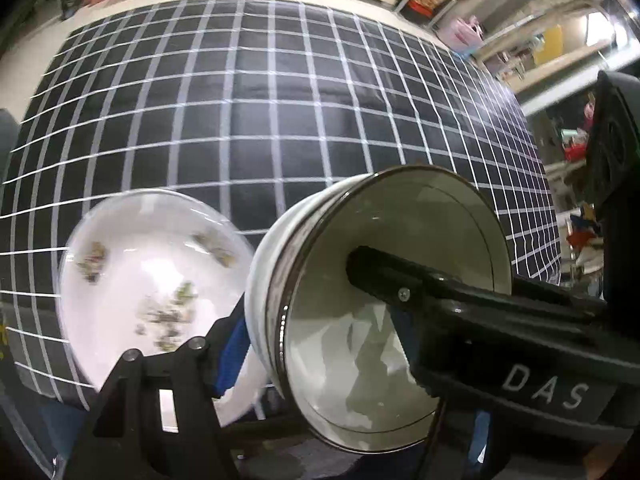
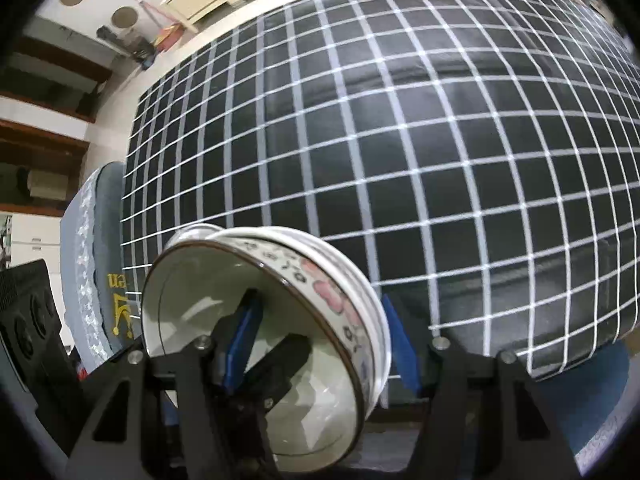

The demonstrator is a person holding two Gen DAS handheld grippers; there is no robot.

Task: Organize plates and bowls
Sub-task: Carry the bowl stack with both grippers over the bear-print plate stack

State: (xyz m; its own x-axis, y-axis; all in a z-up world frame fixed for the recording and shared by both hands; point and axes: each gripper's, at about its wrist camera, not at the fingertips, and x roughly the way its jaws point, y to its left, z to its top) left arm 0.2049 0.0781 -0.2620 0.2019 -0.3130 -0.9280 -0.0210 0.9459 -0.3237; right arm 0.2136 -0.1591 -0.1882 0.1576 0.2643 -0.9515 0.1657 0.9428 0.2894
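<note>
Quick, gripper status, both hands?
Left gripper: closed on the bowl stack, one finger outside its wall.
Right gripper: closed on the same bowl stack's wall.

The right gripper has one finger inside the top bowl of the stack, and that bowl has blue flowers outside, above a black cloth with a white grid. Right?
Not quite: the flowers on the top bowl are pink, not blue, as the right wrist view shows. The rest holds: the right gripper has one finger inside it, above the black grid cloth.
</note>
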